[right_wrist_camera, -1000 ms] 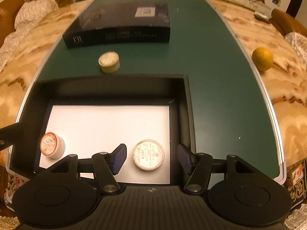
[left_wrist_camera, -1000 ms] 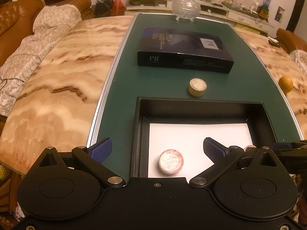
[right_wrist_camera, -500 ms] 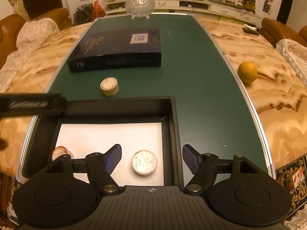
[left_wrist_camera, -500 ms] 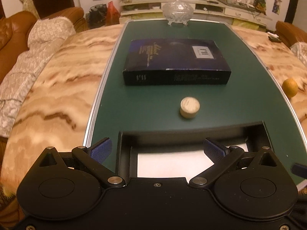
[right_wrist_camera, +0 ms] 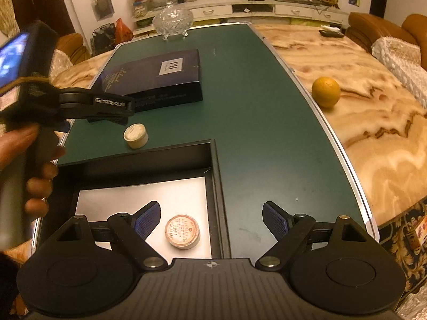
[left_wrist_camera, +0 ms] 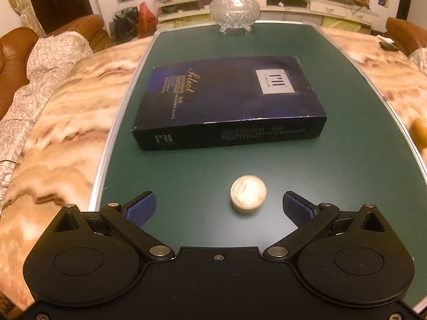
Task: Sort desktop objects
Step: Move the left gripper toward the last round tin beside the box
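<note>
A small cream round tin stands on the green table strip, just ahead of my open, empty left gripper; it also shows in the right wrist view. A black open tray with a white floor holds a round tin with a pink label. My right gripper is open and empty, above the tray's right wall near that tin. The left gripper's body shows at the left of the right wrist view, held by a hand.
A dark blue flat box lies beyond the cream tin. A glass lidded bowl stands at the far end. An orange sits on the marble table top at the right. Sofas surround the table.
My left gripper has moved forward from over the tray to just behind the cream tin. My right gripper has pulled back and risen; the tray's left tin is no longer in view.
</note>
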